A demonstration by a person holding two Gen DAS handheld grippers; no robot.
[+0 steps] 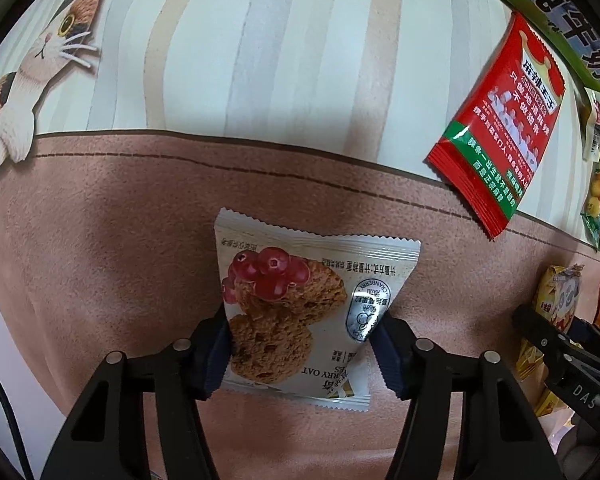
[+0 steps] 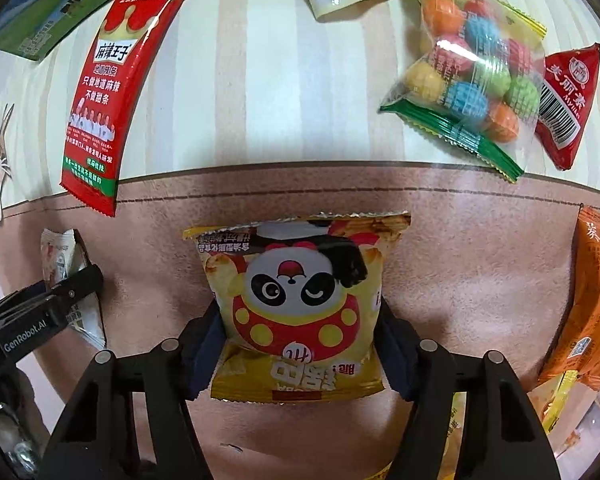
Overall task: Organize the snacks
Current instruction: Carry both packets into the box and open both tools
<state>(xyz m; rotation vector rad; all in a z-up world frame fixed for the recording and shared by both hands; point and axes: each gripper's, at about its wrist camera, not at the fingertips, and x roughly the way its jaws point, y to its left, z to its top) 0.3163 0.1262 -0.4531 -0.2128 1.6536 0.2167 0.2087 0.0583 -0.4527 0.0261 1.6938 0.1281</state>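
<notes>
On the brown suede-like mat (image 1: 100, 280), the left gripper (image 1: 302, 354) is clamping a white cranberry-oat cookie packet (image 1: 300, 312); beside it, the right gripper (image 2: 300, 354) is squeezing a yellow panda-print snack bag (image 2: 300, 304).

A soft table mat (image 1: 100, 240) covers the whole surface. Its near part is plain dusty-pink, suede-like material, edged by a dark brown border line (image 1: 260, 138) with a thin row of dashed brown stitching (image 1: 140, 156) just inside it. Beyond the border the mat is printed with pale vertical stripes (image 1: 280, 40) in cream, grey and beige. A cartoon calico cat (image 1: 32, 76), white with orange and black patches and long white whiskers, sits at the striped part's left edge.
</notes>
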